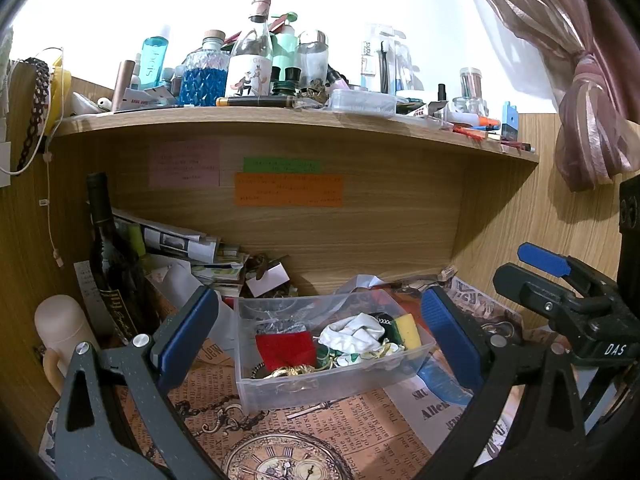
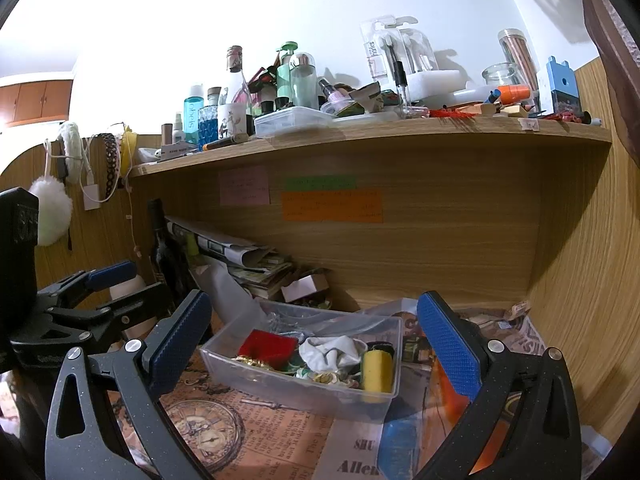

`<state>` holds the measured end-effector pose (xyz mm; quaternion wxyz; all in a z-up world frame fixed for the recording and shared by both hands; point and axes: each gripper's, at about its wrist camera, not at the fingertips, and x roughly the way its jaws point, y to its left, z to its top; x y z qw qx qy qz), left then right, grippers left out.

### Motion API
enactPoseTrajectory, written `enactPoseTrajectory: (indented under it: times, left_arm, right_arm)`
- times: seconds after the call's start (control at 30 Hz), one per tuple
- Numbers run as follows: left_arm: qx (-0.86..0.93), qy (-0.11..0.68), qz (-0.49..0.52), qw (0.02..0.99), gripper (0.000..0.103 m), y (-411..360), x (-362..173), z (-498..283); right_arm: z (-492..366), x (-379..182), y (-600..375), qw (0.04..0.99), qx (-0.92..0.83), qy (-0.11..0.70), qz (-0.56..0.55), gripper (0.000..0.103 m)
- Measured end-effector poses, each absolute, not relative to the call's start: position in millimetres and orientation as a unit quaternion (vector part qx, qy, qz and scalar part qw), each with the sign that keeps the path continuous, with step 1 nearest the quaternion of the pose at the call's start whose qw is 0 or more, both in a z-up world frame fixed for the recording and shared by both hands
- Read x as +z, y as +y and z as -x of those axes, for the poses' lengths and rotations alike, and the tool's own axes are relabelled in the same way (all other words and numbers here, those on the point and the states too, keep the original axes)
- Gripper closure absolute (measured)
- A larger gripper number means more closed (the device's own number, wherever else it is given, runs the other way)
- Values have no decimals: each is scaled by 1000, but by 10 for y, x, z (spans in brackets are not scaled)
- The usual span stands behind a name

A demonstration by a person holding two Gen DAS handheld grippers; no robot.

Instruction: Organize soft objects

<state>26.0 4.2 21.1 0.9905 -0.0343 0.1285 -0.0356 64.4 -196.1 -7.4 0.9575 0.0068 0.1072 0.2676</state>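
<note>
A clear plastic bin (image 1: 280,390) (image 2: 256,376) sits on the desk under the shelf. It holds a red cloth (image 1: 285,347) (image 2: 267,345), a crumpled white cloth (image 1: 354,334) (image 2: 329,351), a yellow sponge (image 1: 408,333) (image 2: 377,370) and gold trinkets (image 1: 290,371). My left gripper (image 1: 316,340) is open and empty, its blue pads on either side of the bin, held short of it. My right gripper (image 2: 314,348) is open and empty, also facing the bin. Each gripper shows at the edge of the other's view.
A dark wine bottle (image 1: 110,256) and a beige flask (image 1: 60,332) stand at the left. Stacked papers (image 1: 176,240) lie behind the bin. The shelf (image 1: 280,116) above is crowded with bottles. A blue item (image 2: 398,440) and an orange one (image 2: 450,404) lie right of the bin.
</note>
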Motion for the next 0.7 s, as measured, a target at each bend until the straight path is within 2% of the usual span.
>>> enactPoseTrajectory:
  times: [0.7]
  left_arm:
    - [-42,134,32,990,0,69,164,-288]
  right_arm:
    - [-620,-93,-1897,958,262,113,-11,0]
